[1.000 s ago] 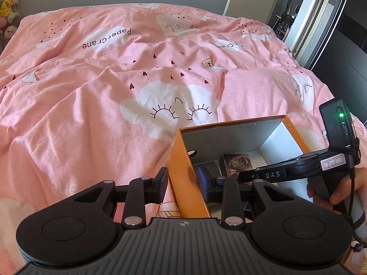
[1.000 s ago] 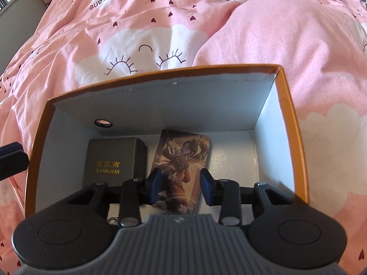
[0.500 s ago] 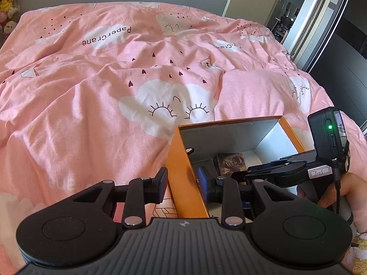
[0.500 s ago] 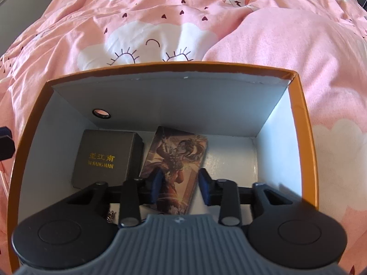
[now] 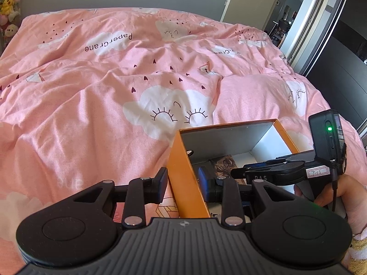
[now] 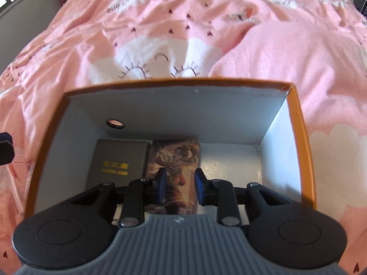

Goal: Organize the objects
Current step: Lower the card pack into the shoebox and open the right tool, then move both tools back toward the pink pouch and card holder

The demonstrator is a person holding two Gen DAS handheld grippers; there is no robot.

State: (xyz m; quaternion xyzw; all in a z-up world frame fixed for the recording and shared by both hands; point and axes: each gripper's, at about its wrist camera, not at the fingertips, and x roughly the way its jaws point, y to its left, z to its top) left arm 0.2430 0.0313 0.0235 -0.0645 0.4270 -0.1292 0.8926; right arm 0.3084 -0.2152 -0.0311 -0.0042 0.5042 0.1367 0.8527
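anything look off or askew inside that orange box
Nothing stands out. The dark box and the illustrated pack lie flat, side by side on the orange box floor. The left gripper straddles its wall; the right gripper hovers open over the pack.

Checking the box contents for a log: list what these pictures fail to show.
- Illustrated card box: near end hidden by the right gripper, right wrist view.
- Dark box: gold lettering blurred.
- Orange box: floor mostly hidden behind its left wall and the left gripper, left wrist view.
- Small metal bit near the right gripper: too small to identify.
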